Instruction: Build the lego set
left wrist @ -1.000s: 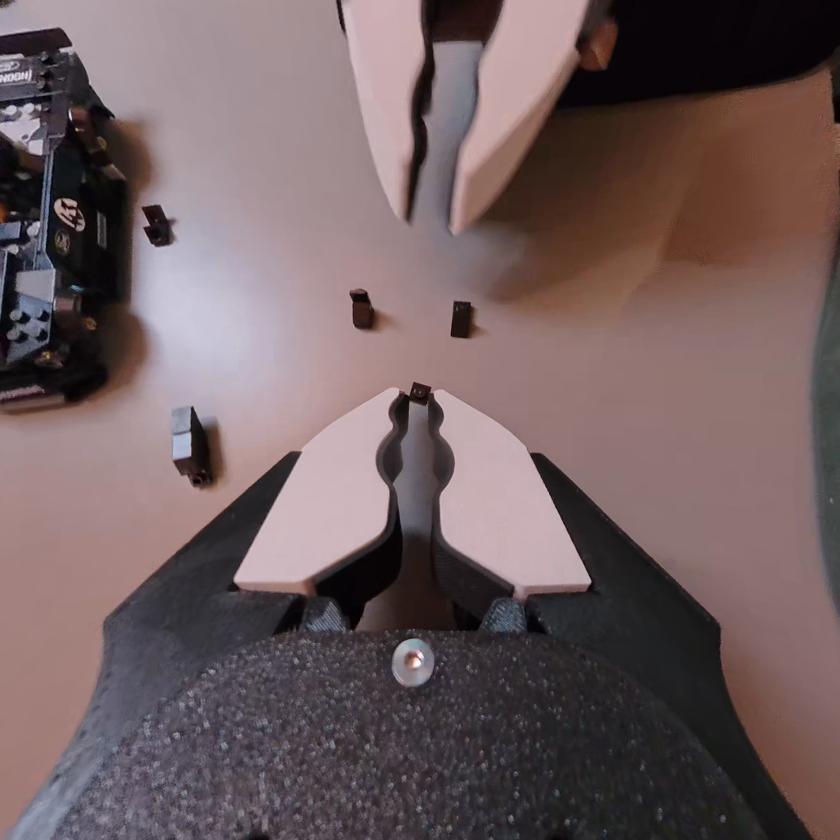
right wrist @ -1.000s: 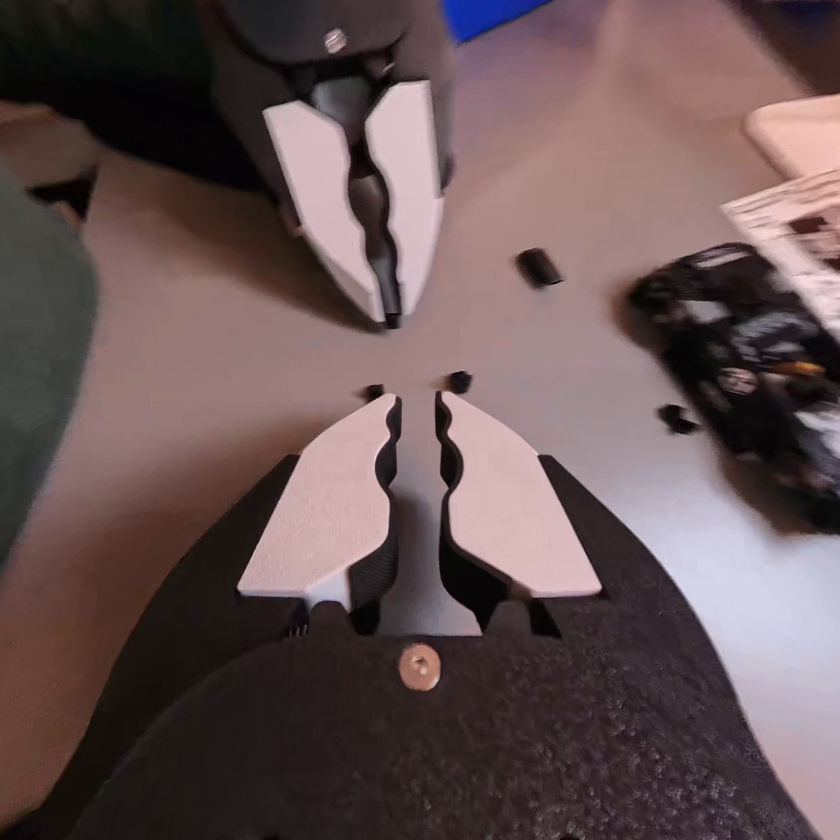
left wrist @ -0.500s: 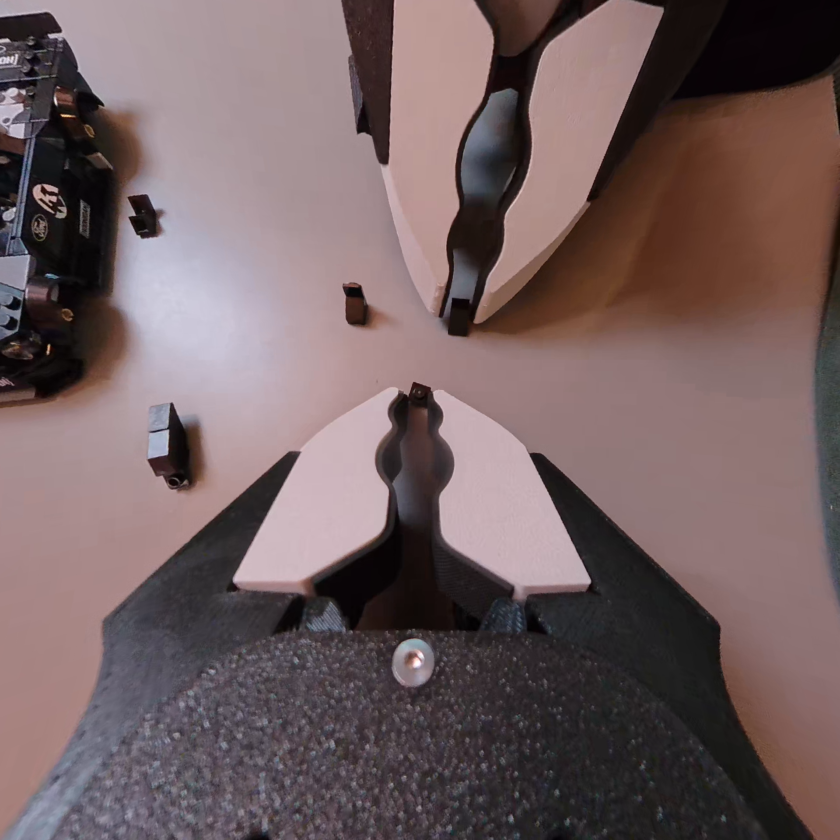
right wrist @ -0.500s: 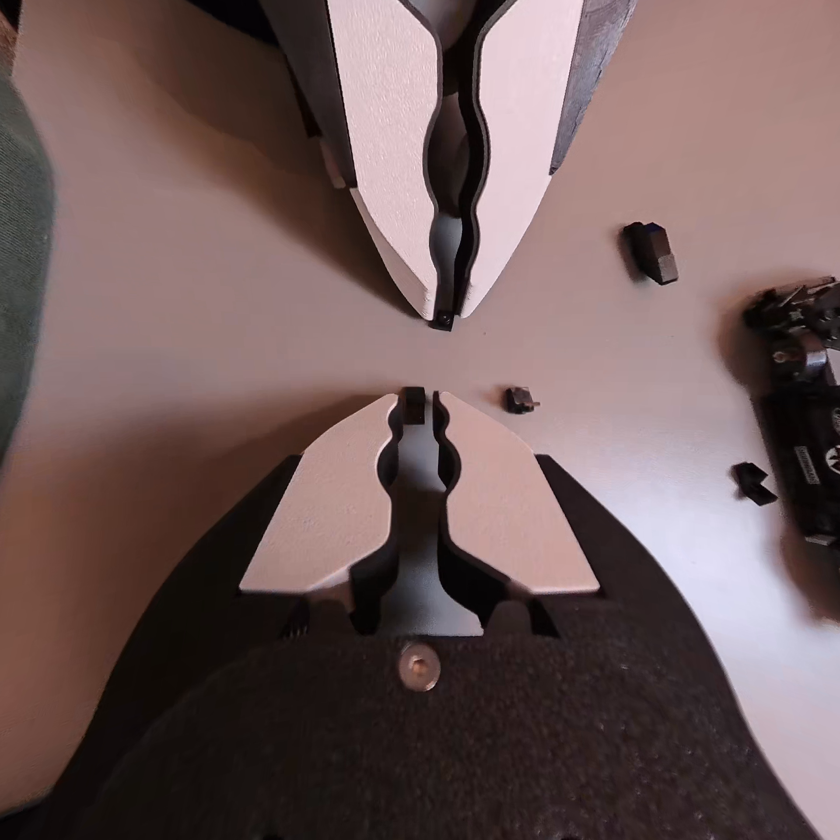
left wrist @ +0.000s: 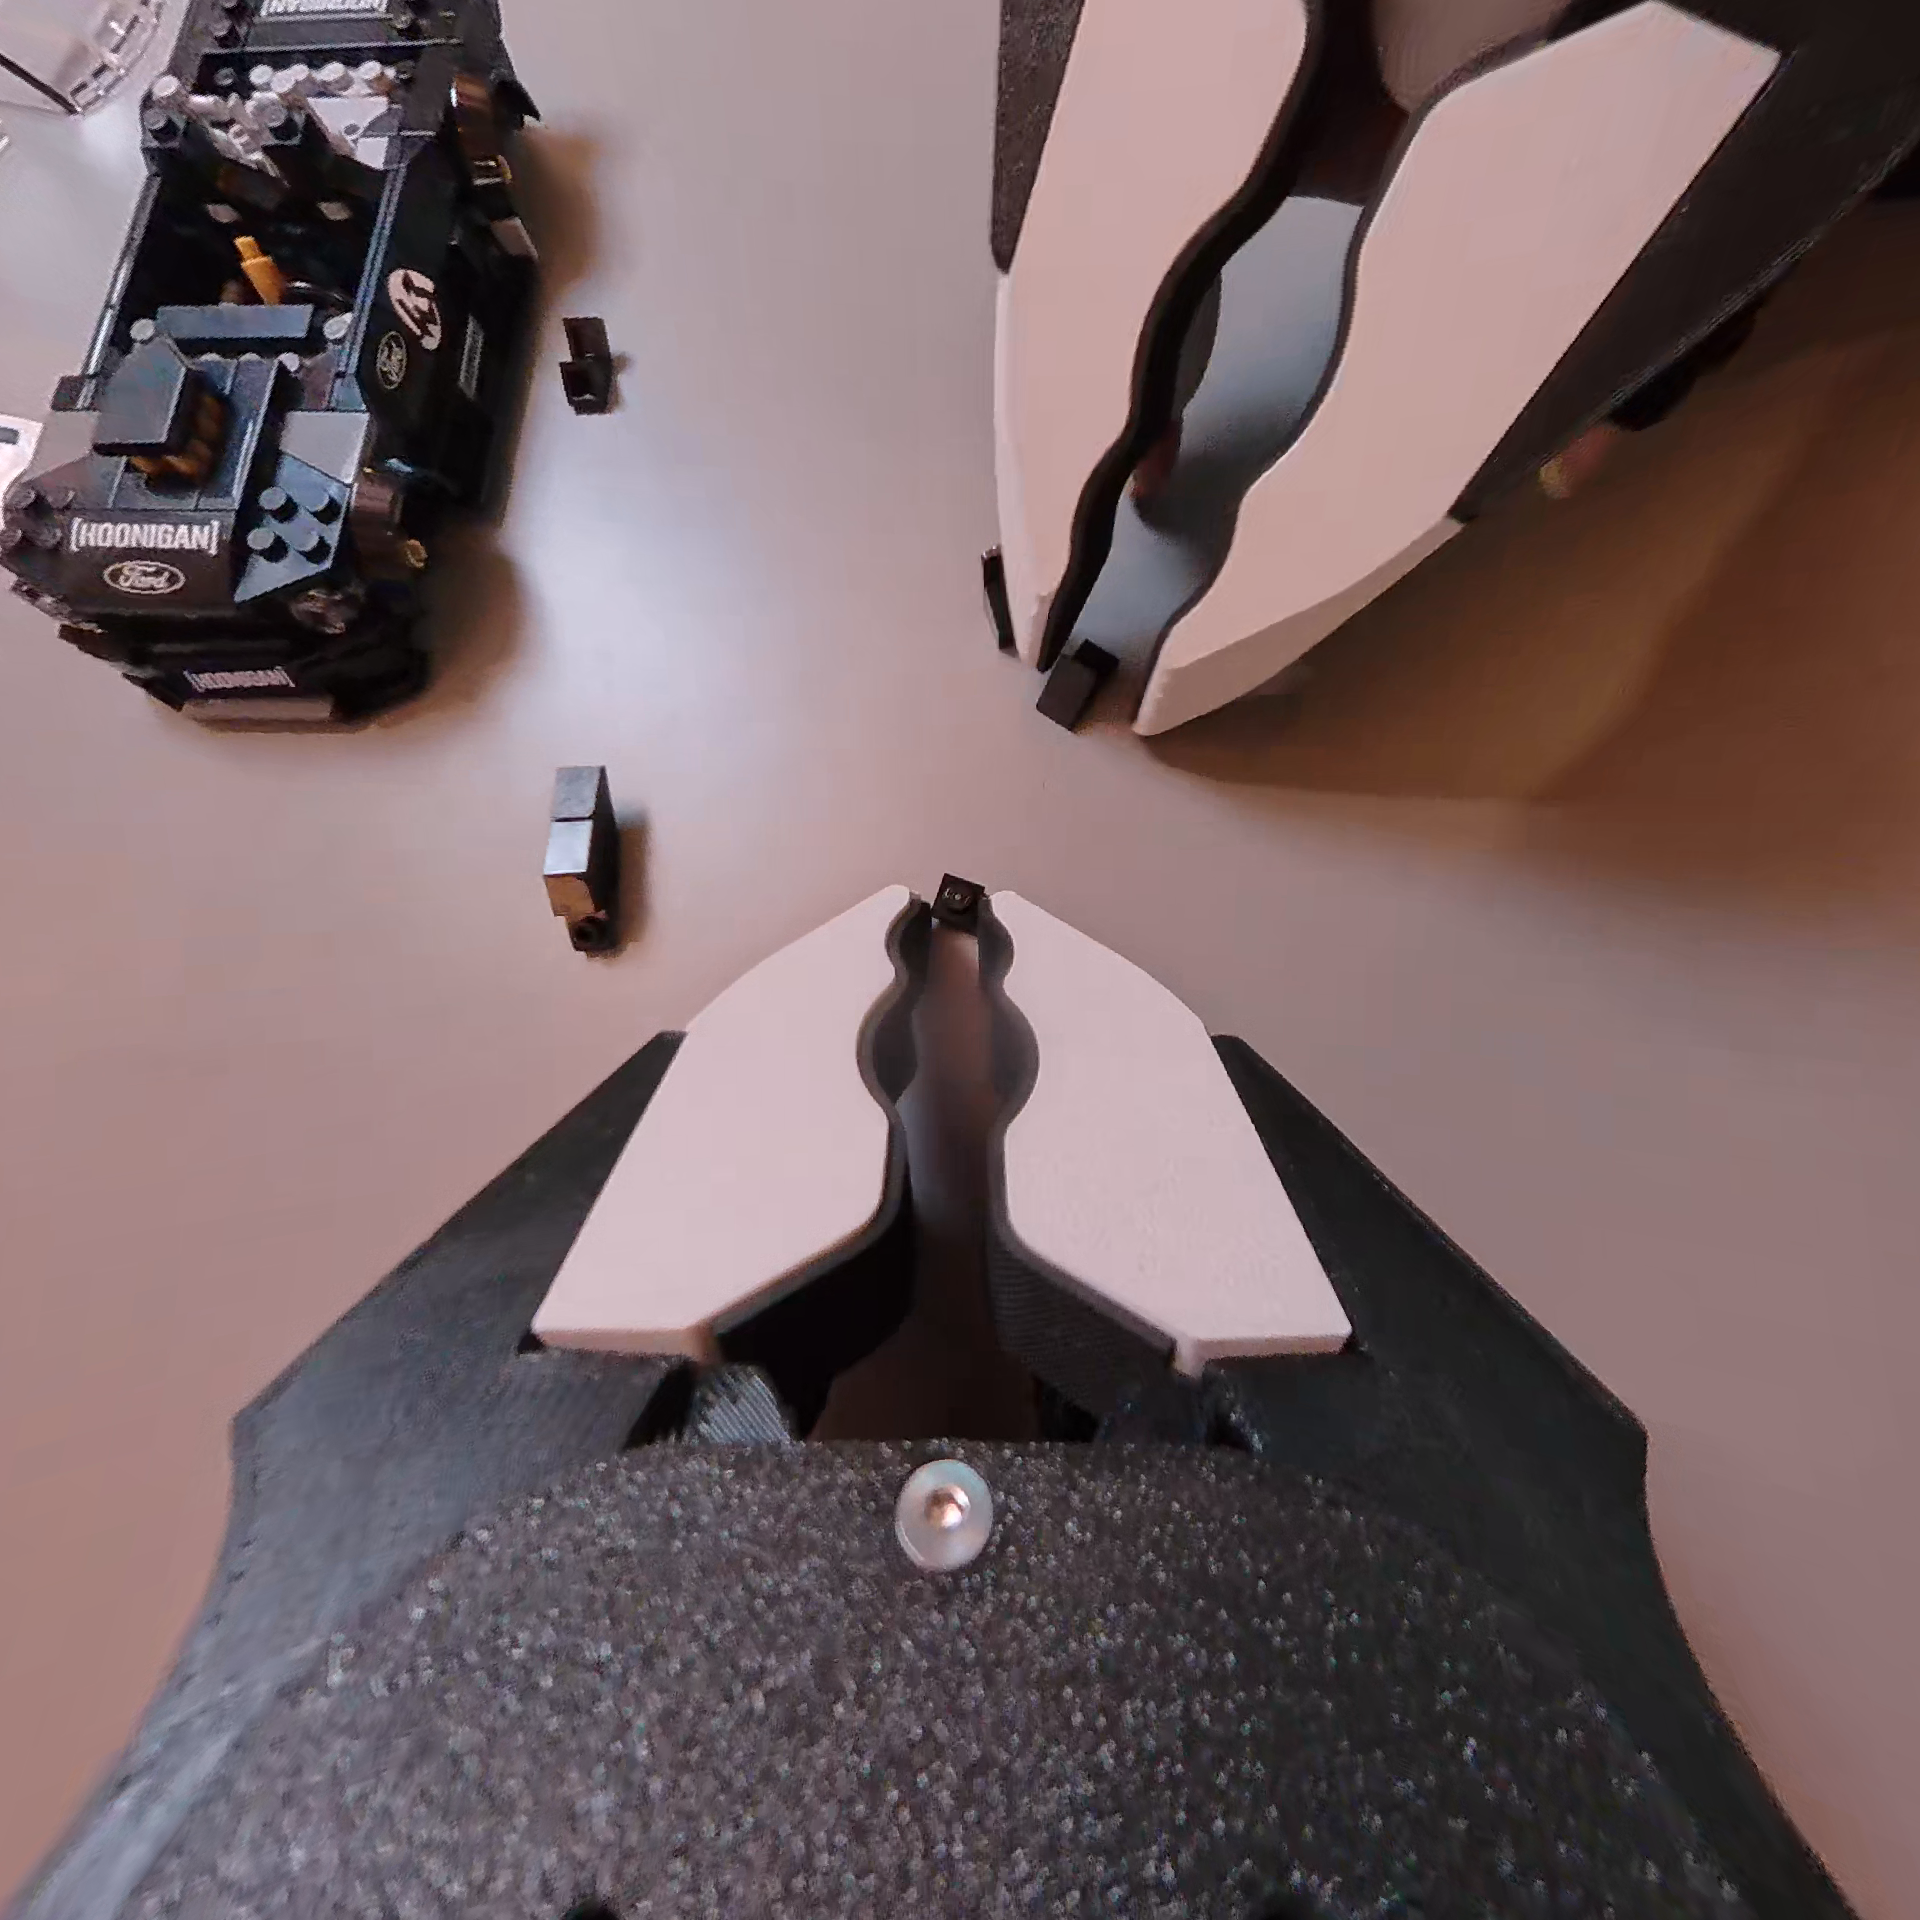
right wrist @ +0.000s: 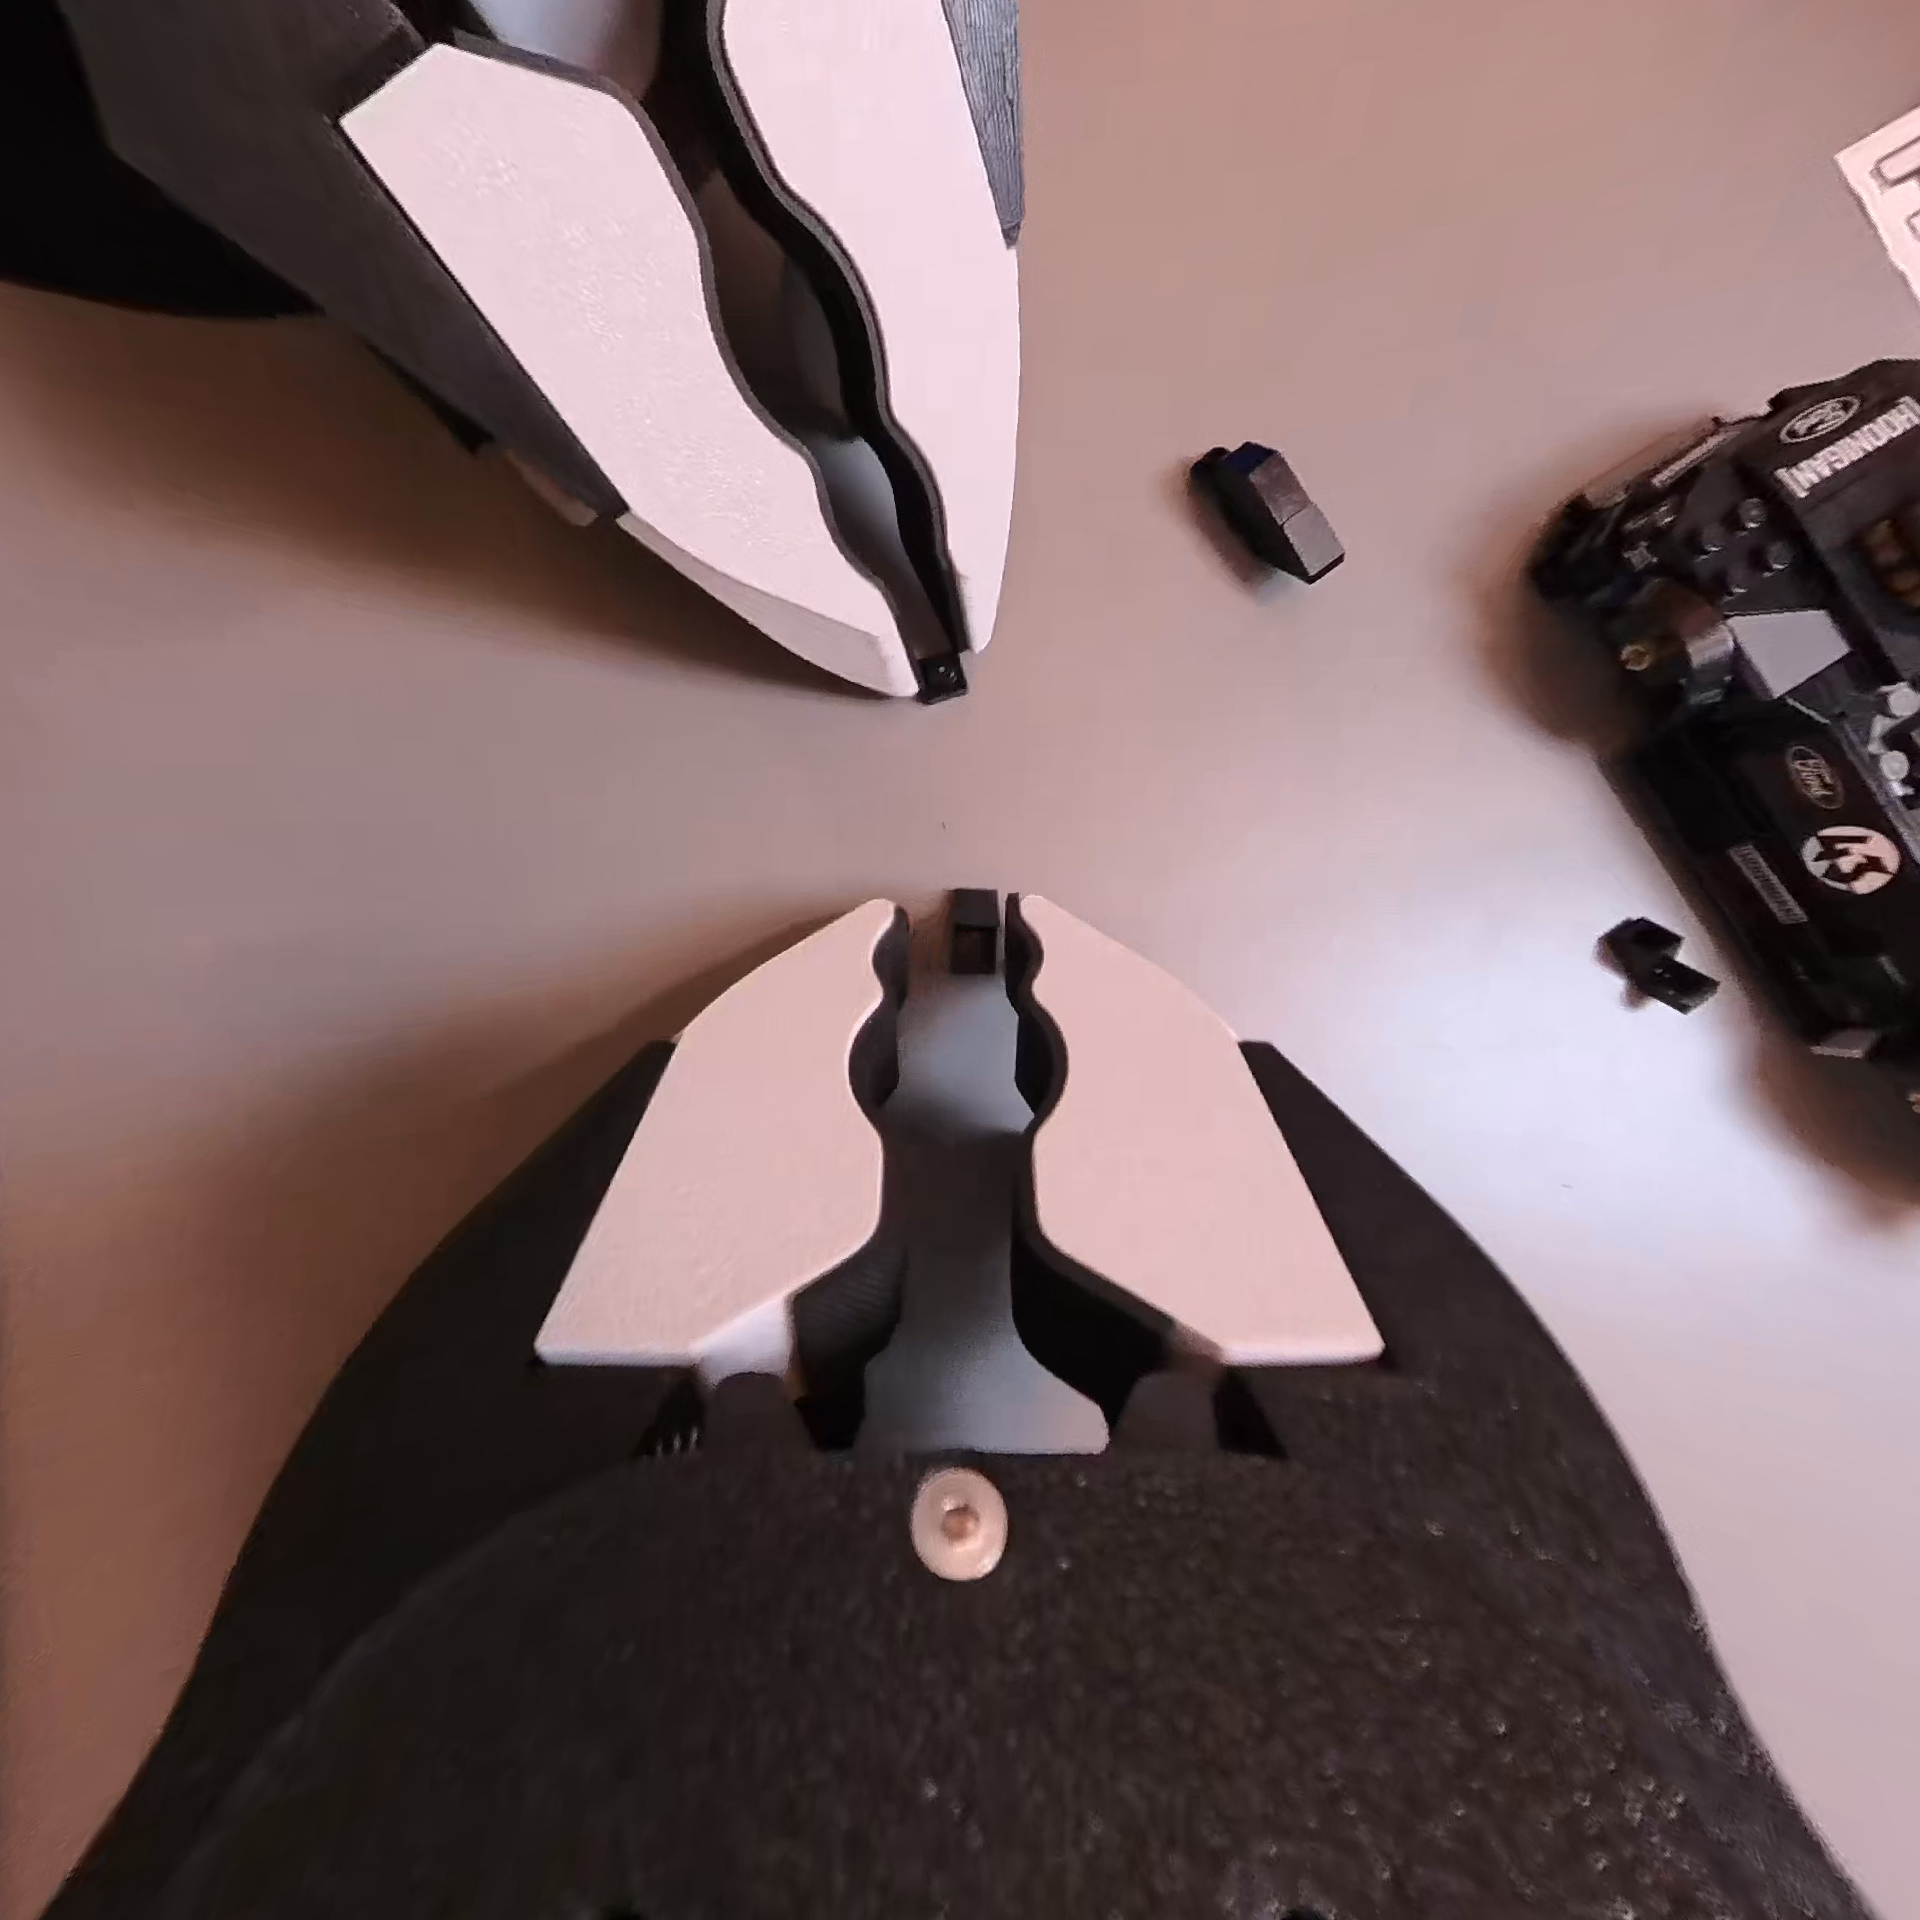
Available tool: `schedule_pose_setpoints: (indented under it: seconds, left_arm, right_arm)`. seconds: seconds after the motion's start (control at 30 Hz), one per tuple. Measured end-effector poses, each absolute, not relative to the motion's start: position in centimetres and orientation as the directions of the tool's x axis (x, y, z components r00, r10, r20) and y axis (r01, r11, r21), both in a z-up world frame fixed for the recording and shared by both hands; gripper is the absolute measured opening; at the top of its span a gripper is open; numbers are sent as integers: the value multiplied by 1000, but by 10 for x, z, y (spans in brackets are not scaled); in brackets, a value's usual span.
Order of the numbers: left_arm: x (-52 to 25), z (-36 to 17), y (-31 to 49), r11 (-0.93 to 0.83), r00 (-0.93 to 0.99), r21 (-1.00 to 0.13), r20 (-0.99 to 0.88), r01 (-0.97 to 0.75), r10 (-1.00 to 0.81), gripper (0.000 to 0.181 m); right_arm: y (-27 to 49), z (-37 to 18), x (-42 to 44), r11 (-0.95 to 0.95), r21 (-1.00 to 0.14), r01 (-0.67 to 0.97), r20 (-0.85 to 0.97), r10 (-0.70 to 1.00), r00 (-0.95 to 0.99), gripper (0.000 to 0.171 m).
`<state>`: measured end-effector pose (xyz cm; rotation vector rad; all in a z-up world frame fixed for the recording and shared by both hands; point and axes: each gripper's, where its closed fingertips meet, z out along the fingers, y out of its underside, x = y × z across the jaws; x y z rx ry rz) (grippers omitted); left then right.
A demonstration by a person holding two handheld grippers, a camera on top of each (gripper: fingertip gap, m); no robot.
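My left gripper (left wrist: 958, 914) is shut on a tiny black square piece (left wrist: 958, 896) pinched at its tips, just above the tan table. It also shows in the right wrist view (right wrist: 940, 665), holding that piece (right wrist: 941, 681). My right gripper (right wrist: 961, 920) is down at the table, its jaws narrowly apart around a small black brick (right wrist: 972, 940), with a thin gap on each side. In the left wrist view the right gripper (left wrist: 1096, 696) faces mine with that brick (left wrist: 1072, 688) at its tips. The partly built black lego car (left wrist: 260, 416) stands at far left.
Loose black pieces lie on the table: a two-part block (left wrist: 577, 847), a clip piece (left wrist: 585, 364), and one half hidden behind the right gripper (left wrist: 994, 597). In the right wrist view the car (right wrist: 1766, 727), block (right wrist: 1268, 509), clip piece (right wrist: 1657, 966) and a printed sheet (right wrist: 1886, 177) lie to the right. My hands' fingertips stand some 5 cm from each other.
The right gripper has come down from above the table and closer, straddling one loose black brick. The left gripper has kept hold of its tiny piece. The car has come further into view.
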<state>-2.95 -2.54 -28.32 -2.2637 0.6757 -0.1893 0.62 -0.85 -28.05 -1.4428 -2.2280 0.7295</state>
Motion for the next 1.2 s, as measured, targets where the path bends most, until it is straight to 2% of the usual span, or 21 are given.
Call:
schedule_pose_setpoints:
  seconds: [0.4,0.6,0.8,1.2]
  left_arm:
    - [-34,-284,-26,-631,876,-696,7,-341,-482,20]
    - [-36,-283,-26,-625,880,-699,-11,-347,-475,23]
    - [-37,-279,-25,-612,886,-721,-4,-324,-464,23]
    - [-37,-283,-26,-629,886,-706,6,-324,-464,23]
  right_arm:
    - [-17,-283,18,364,-571,736,5,898,-440,18]
    - [-31,-279,16,371,-610,700,-22,875,-483,17]
    - [-14,-269,17,322,-660,679,-30,892,-451,16]
    - [4,-277,25,378,-648,662,13,874,-486,16]
